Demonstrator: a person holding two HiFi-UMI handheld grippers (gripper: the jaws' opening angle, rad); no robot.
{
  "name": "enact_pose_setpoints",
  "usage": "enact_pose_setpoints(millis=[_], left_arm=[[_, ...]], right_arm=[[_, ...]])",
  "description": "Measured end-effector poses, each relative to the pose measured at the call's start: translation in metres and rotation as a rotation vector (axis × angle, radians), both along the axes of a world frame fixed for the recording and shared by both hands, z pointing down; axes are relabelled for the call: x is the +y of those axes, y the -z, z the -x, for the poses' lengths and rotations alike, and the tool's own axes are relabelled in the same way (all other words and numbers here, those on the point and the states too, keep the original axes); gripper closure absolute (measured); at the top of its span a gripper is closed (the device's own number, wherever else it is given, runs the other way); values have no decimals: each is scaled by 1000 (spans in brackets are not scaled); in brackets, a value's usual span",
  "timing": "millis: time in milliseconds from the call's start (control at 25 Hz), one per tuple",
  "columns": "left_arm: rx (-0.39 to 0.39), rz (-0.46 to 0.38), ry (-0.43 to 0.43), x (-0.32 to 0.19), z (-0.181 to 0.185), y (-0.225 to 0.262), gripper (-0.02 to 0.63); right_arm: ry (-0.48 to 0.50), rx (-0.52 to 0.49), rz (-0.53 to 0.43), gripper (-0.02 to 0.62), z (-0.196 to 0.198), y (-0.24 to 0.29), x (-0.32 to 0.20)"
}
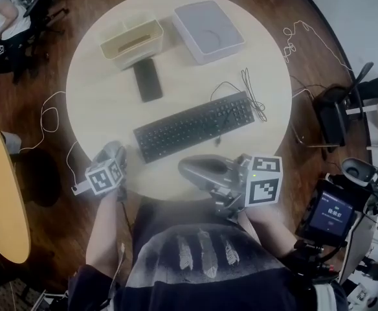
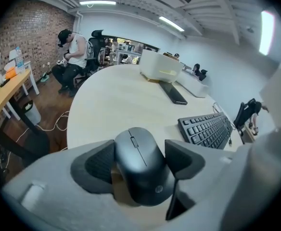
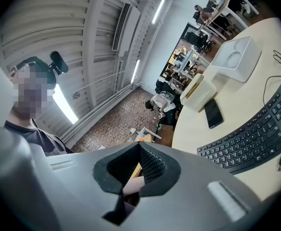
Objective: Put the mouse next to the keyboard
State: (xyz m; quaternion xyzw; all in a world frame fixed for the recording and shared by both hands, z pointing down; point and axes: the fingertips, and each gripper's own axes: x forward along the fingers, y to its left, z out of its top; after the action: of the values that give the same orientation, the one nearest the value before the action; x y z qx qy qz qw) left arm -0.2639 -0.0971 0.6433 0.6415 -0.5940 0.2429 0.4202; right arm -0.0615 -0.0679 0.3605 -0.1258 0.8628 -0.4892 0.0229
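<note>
Table (image 1: 98, 102), round and pale, carries keyboard (image 1: 195, 126) at centre. Right gripper (image 1: 189, 168), lower centre, is clenched on nothing. Left gripper (image 1: 113, 151), at the table's lower-left edge, grasps mouse (image 2: 138, 163) left of the keyboard. Head view hides the mouse beneath that gripper.
</note>
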Motion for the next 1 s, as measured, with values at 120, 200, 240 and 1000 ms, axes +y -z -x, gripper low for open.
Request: enact_pose_setpoints(millis=[120,200,240,1000], left_arm=[[-32,-37,-108,-1,-17,-1,268],[-30,-49,-148,0,-26,-6,269],[-18,-54,-150,1,-29,-7,270],[331,-73,-115,6,2,-2,509]], right_arm=[[7,-6,14,597,6,-13,0],[24,24,51,597,12,-43,0],[40,67,77,597,17,-64,2],[253,595,101,397,159,-252,61]])
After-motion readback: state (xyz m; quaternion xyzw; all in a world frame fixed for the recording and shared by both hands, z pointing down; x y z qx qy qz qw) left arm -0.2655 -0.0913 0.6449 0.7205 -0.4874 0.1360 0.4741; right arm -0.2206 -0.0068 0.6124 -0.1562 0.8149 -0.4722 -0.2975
